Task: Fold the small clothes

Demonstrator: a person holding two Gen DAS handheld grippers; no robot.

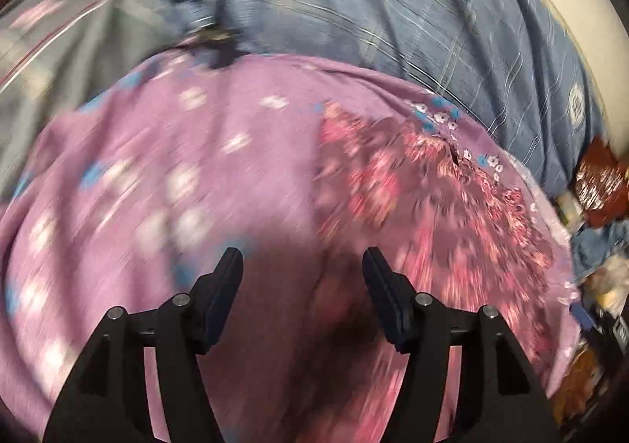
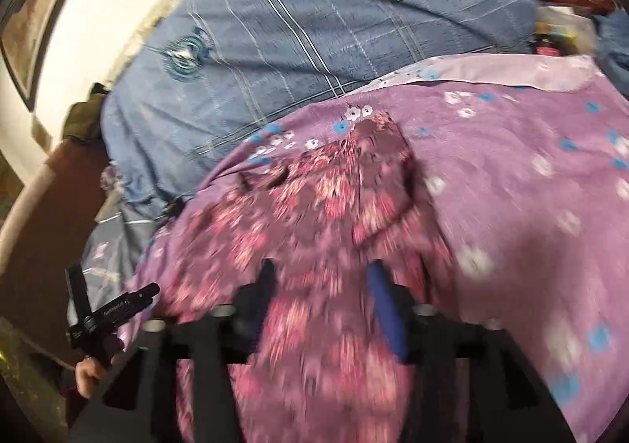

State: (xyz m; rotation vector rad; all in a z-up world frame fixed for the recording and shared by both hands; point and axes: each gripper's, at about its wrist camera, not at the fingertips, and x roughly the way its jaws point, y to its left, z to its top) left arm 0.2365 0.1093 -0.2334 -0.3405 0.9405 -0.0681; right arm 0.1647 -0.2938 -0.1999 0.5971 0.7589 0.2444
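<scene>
Left wrist view
- Left gripper (image 1: 302,260): at 6 o'clock, jaws apart, nothing pinched between them; only cloth in shadow shows in the gap.
- Lilac garment (image 1: 204,168): fills the middle and lower frame, spread flat on the bed, pale white and blue flowers on it, much blurred.
- Pink-flowered cloth (image 1: 424,183): lies on the lilac garment toward 3 o'clock, darker mauve with dense pink blossoms.
- Blue bedspread (image 1: 354,10): from 11 to 2 o'clock, lined checks and round motifs, under the clothes.
- Clutter: small dark-red and mixed things at 3 to 4 o'clock, too blurred to tell.

Right wrist view
- Right gripper (image 2: 320,274): at 6 o'clock, jaws apart; the pink-flowered cloth (image 2: 314,207) lies beneath and between them, not clamped as far as the blur allows.
- Lilac garment (image 2: 511,175): from 1 to 4 o'clock, its paler edge folded over at 1 o'clock.
- Blue bedspread (image 2: 298,26): at 12 o'clock.
- Person's hand (image 2: 92,368): at 8 o'clock, gripping a black handle.
</scene>
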